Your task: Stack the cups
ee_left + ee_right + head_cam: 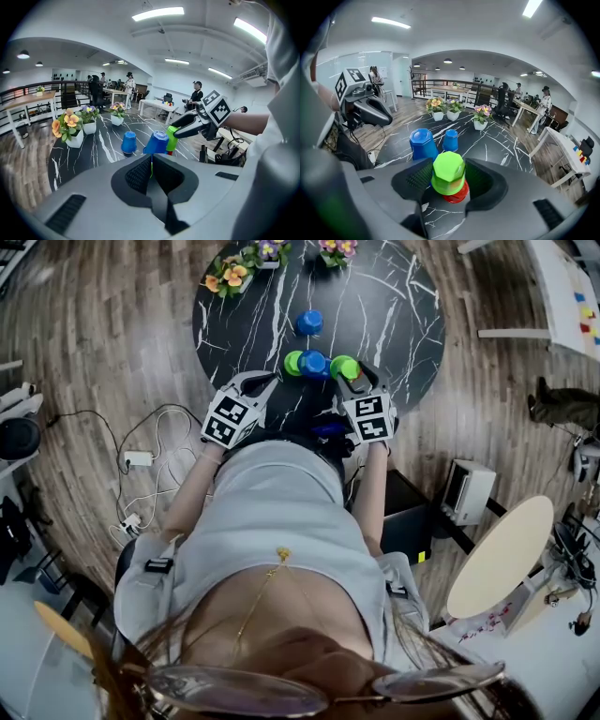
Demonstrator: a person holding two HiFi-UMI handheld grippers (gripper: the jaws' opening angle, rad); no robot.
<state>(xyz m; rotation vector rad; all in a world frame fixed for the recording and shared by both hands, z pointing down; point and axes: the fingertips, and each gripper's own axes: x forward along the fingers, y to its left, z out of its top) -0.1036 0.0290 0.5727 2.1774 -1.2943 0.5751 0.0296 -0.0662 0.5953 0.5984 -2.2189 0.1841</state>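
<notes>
Right gripper clamped on a green cup over a red one; left gripper closed beside the near blue cup.

On the round black counter (394,324), the upside-down green cup (448,169) stands between the jaws of the right gripper (450,180). The jaws are partly open, with a pad against each side of the cup. The cup rests over a red cup (459,194), whose edge shows beneath it at the near right. Just left of them is the near blue cup (423,143), tilted, and the far blue cup (450,139) stands alone farther back. A second green cup (293,362) touches the near blue cup's left side, at the tip of the left gripper (151,161). That gripper's jaws are together, with only a sliver of green in the slit; I cannot tell whether it is pinched.
</notes>
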